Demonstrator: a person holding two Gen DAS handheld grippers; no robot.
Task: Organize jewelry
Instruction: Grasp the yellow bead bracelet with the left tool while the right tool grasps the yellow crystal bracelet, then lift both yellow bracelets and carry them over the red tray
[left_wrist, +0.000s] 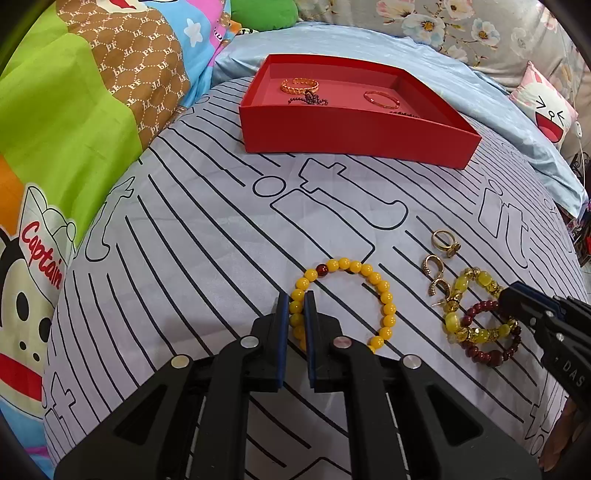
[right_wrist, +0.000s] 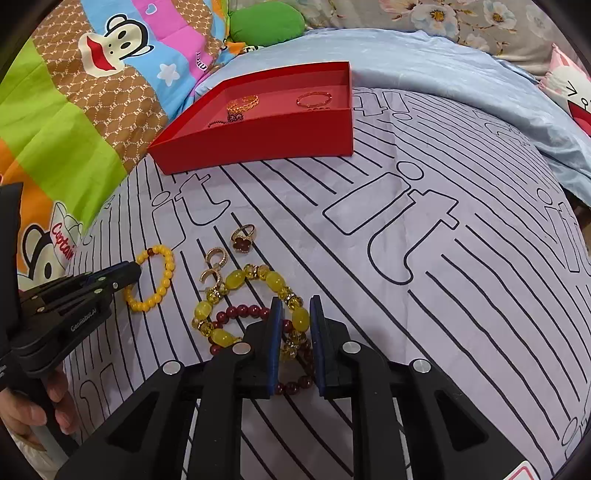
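Red box (left_wrist: 354, 136), yellow bead bracelet (left_wrist: 384, 291), black-striped lilac sheet (left_wrist: 207, 236), possibly greyish.

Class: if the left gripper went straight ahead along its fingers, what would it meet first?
Probably the yellow bead bracelet: the left gripper already has its left arc between the fingers. Beyond lies bare striped sheet; the red box sits much farther.

Bedroom, bed sheet (left_wrist: 207, 236), cartoon quilt (left_wrist: 74, 122), pillow (left_wrist: 550, 110)

Striped bedsheet (left_wrist: 207, 236), cartoon quilt (left_wrist: 74, 110), perhaps floral pillow (left_wrist: 480, 29)
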